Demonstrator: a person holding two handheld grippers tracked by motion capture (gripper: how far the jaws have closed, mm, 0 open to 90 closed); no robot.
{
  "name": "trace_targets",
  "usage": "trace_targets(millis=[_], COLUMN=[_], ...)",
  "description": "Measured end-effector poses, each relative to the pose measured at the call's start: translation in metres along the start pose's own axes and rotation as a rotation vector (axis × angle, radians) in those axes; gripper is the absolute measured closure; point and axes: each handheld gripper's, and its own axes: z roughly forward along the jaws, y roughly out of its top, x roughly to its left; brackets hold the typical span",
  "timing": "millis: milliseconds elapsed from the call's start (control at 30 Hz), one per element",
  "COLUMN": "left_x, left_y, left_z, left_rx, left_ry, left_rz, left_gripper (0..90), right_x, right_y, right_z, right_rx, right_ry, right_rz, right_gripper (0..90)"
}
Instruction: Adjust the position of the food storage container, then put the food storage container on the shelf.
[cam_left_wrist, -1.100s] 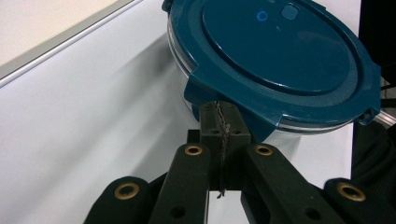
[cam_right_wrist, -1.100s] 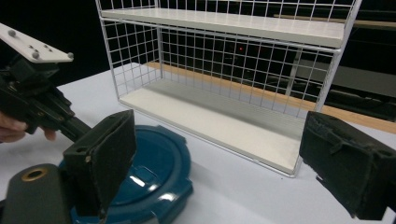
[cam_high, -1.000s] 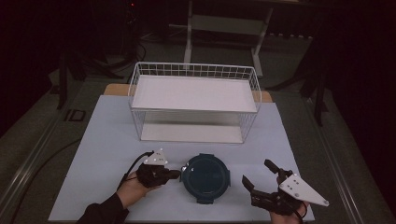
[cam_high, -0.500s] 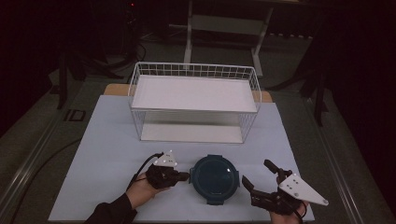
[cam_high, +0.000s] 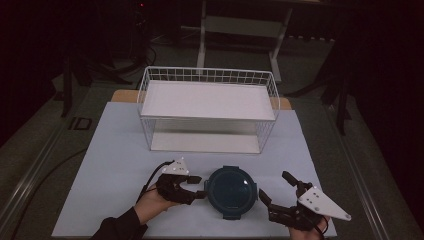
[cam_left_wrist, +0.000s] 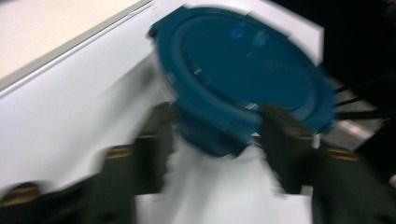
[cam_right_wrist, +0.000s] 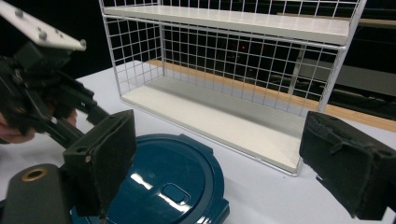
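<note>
Teal round lidded container (cam_high: 233, 192) sits on the white counter (cam_high: 115, 150), near its front edge and in front of the white wire shelf rack (cam_high: 207, 107). At the container's left side, the left claw (cam_high: 199, 186) has just been opening; its jaws stand apart on either side of a lid latch, not pressing it. Just right of the container, the right claw (cam_high: 276, 190) rests with jaws wide apart, holding nothing.
</note>
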Motion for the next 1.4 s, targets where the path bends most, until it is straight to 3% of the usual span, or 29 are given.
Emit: trace_targets(millis=[133, 267, 400, 433, 500, 633, 700, 767, 900, 967, 1033, 1133, 1167, 1200, 1233, 1333, 1400], left_x=[-0.002, -0.004, -0.005, -0.005, -0.004, 0.003, 0.005, 0.011, 0.015, 0.022, 0.024, 0.028, 0.031, 0.031, 0.034, 0.037, 0.039], left_y=[0.006, 0.012, 0.017, 0.018, 0.019, 0.017, 0.017, 0.014, 0.011, 0.008, 0.007, 0.007, 0.006, 0.006, 0.005, 0.003, 0.001], left_z=[-0.001, -0.003, -0.006, -0.006, -0.007, -0.006, -0.005, -0.002, 0.004, 0.010, 0.011, 0.015, 0.017, 0.017, 0.020, 0.023, 0.025], left_rx=[-0.012, -0.030, -0.057, -0.064, -0.065, -0.074, -0.067, -0.059, -0.027, 0.009, 0.007, 0.061, 0.087, 0.087, 0.109, 0.119, 0.126], left_ry=[-0.019, -0.028, -0.005, 0.024, 0.022, 0.025, 0.029, 0.024, 0.033, 0.005, -0.010, -0.009, -0.031, -0.031, -0.063, -0.062, -0.090], left_rz=[-0.046, -0.056, -0.075, -0.084, -0.096, -0.196, -0.213, -0.280, -0.303, -0.350, -0.370, -0.416, -0.465, -0.465, -0.523, -0.585, -0.621], left_gripper=[11.5, 2.4, 2.7, 3.0, 4.1, 4.5, 4.5, 4.6, 5.1, 5.1, 5.1, 5.1, 5.1, 5.2, 5.1, 11.3, 15.0], right_x=[0.000, 0.000, 0.002, 0.002, 0.002, 0.002, 0.002, 0.002, 0.001, 0.001, 0.001, 0.004, 0.004, 0.004, 0.006, 0.007, 0.008], right_y=[0.000, 0.000, 0.003, 0.003, 0.003, 0.004, 0.005, 0.006, 0.006, 0.005, 0.004, 0.004, 0.004, 0.004, 0.003, 0.001, 0.001], right_z=[0.000, -0.001, -0.002, -0.002, -0.002, -0.002, -0.002, 0.000, 0.001, 0.002, 0.002, 0.004, 0.004, 0.004, 0.006, 0.009, 0.009], right_rx=[-0.003, -0.008, -0.019, -0.023, -0.024, -0.032, -0.035, -0.028, -0.018, -0.002, 0.004, 0.007, 0.018, 0.018, 0.029, 0.047, 0.052], right_ry=[-0.003, -0.006, 0.003, 0.009, 0.015, 0.013, 0.020, 0.018, 0.025, 0.035, 0.044, 0.016, 0.021, 0.021, 0.022, 0.023, 0.028], right_rz=[0.000, 0.001, -0.019, -0.017, -0.016, -0.022, -0.031, -0.066, -0.076, -0.055, -0.045, -0.037, -0.032, -0.032, -0.040, -0.030, -0.032], right_gripper=[10.8, 10.8, 10.9, 10.9, 10.9, 10.8, 10.8, 10.9, 10.8, 10.7, 10.1, 10.1, 10.1, 10.1, 10.1, 10.1, 10.1])
